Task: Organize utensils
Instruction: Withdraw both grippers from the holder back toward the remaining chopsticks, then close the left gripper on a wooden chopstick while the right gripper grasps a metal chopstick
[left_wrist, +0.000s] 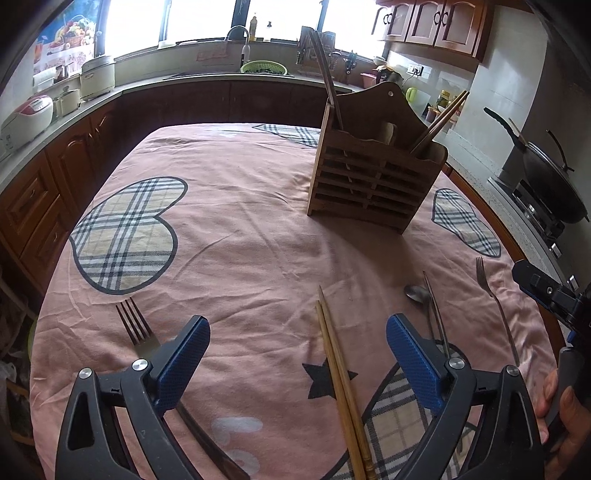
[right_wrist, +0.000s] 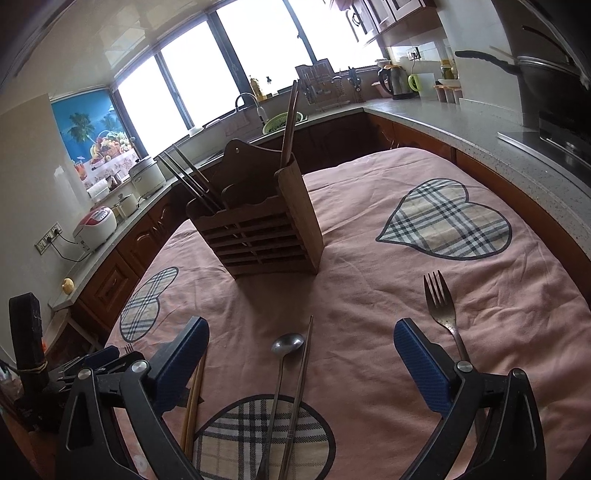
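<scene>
In the left wrist view, the left gripper (left_wrist: 297, 350) hangs over the pink tablecloth (left_wrist: 240, 240) with its blue pads wide apart and nothing between them touched. A pair of wooden chopsticks (left_wrist: 341, 384) lies on the cloth between the two fingers, nearer to the right one. A fork (left_wrist: 136, 326) lies partly under the left finger. To the right lie a metal spoon (left_wrist: 419, 294), a thin metal chopstick (left_wrist: 436, 310) and a second fork (left_wrist: 495, 299). The wooden utensil holder (left_wrist: 373, 177) stands upright further back, with some chopsticks already in its compartments.

In the right wrist view, the right gripper (right_wrist: 301, 354) is also spread open and holds nothing. The spoon (right_wrist: 284, 354) and the metal chopstick (right_wrist: 301, 387) lie between its fingers, a fork (right_wrist: 441, 310) just beside the right finger, and the holder (right_wrist: 266, 229) stands behind.

The step in hand seems to be picking up the wooden chopsticks with the left gripper. To do it well, I would center the pair between the pads (now it sits off to one side), lower until the fingertips nearly meet the cloth, and close on both sticks together, without pinching the fabric.
</scene>
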